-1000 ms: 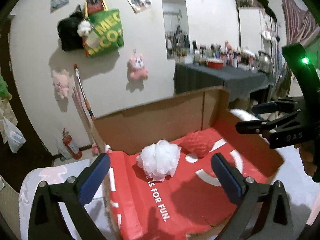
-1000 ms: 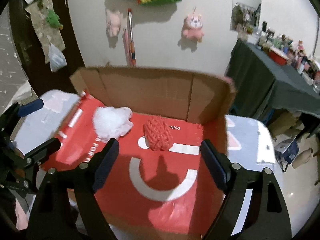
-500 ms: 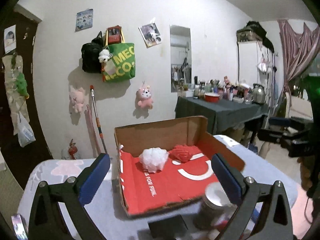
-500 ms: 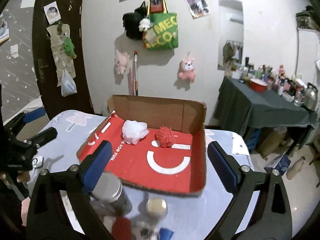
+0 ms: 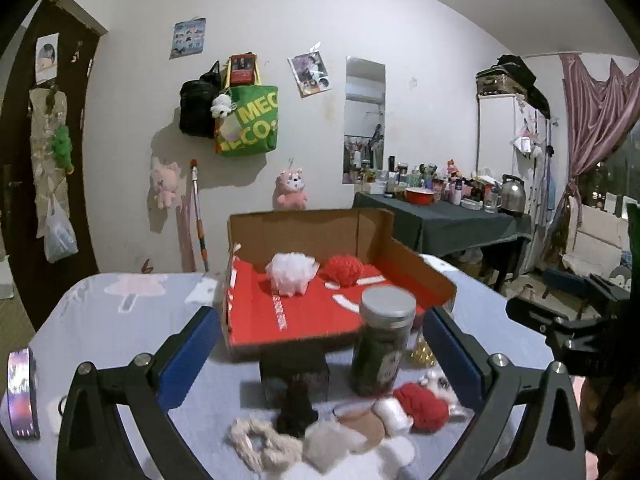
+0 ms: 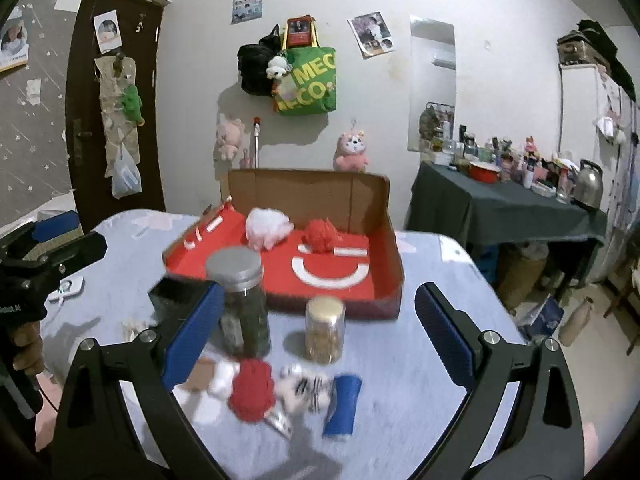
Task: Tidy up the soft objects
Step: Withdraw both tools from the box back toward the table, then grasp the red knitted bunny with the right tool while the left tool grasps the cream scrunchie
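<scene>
A red-lined cardboard box stands on the table and holds a white puff and a red puff. In front of it lies a pile of soft things: a red ball, a beige scrunchie, a striped plush and a blue roll. My left gripper is open and empty above the pile. My right gripper is open and empty, also back from the box.
A tall dark jar with a silver lid, a small gold-lidded jar and a black block stand between box and pile. A tape roll lies at the table's left edge. A cluttered dark side table is at right.
Both grippers have pulled back and up from the box, both still open. The jars and the pile of soft things in front of the box have come into view.
</scene>
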`<action>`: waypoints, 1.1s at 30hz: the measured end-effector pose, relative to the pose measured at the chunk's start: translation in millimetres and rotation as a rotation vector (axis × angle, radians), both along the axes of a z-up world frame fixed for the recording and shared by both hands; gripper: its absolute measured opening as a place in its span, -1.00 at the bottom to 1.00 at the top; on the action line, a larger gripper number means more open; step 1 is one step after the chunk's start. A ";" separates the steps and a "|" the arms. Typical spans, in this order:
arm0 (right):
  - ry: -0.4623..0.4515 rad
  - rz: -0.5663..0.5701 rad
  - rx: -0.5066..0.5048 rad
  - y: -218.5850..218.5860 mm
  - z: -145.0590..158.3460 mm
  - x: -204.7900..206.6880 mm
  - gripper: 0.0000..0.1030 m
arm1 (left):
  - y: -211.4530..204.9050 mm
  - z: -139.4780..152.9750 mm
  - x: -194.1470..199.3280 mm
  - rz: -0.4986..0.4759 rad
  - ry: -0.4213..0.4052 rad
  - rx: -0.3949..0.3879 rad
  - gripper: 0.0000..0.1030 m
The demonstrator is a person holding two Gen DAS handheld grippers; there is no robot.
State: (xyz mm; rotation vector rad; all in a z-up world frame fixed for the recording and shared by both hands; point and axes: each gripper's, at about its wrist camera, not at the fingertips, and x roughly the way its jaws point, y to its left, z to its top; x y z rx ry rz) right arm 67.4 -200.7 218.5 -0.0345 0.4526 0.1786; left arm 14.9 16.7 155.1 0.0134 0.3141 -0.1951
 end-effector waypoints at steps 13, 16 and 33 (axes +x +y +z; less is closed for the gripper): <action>0.116 -0.011 -0.002 6.9 -79.1 -4.3 0.90 | -2.7 -80.2 -2.0 0.037 0.150 0.030 1.00; 0.137 0.008 -0.011 16.2 -91.3 -0.4 0.90 | 5.2 -94.3 2.1 0.051 0.197 0.029 1.00; 0.210 0.100 -0.015 47.3 -116.6 23.6 0.60 | 46.8 -118.6 26.5 0.123 0.322 0.024 0.90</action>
